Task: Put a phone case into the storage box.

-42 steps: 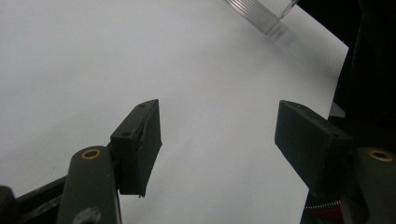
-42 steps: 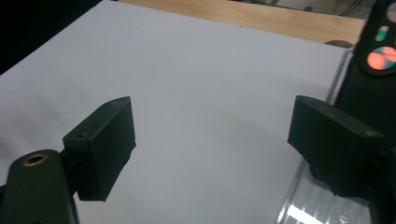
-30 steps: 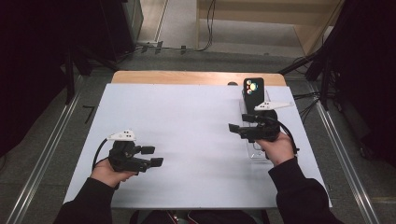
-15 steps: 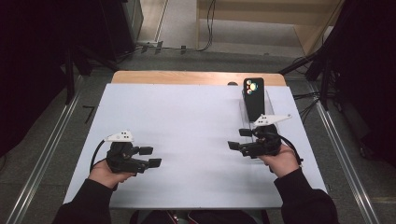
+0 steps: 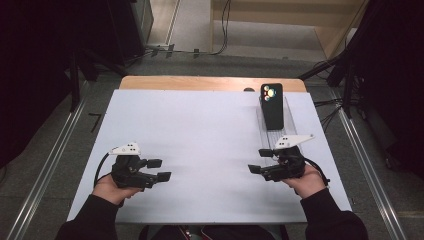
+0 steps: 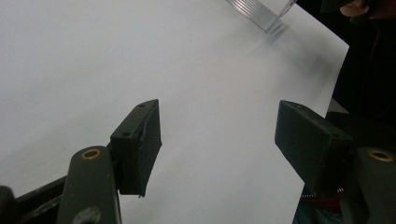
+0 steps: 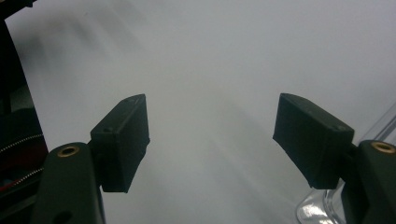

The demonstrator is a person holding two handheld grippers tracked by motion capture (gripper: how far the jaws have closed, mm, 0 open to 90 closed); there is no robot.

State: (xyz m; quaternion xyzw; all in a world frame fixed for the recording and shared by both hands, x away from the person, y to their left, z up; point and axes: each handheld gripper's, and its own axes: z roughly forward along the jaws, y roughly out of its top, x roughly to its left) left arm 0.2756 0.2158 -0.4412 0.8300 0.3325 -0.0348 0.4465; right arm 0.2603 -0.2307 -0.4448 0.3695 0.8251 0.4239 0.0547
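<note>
Left claw released, jaws apart over bare white tabletop, nothing between them. Right claw also released and empty, low over the tabletop. Clear ribbed stand just beyond the right claw. Black phone leans on the stand's far end, camera side up, well apart from the left claw

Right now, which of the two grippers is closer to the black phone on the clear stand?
The right gripper. It sits just in front of the clear stand holding the black phone, while the left gripper is far across the table.
</note>
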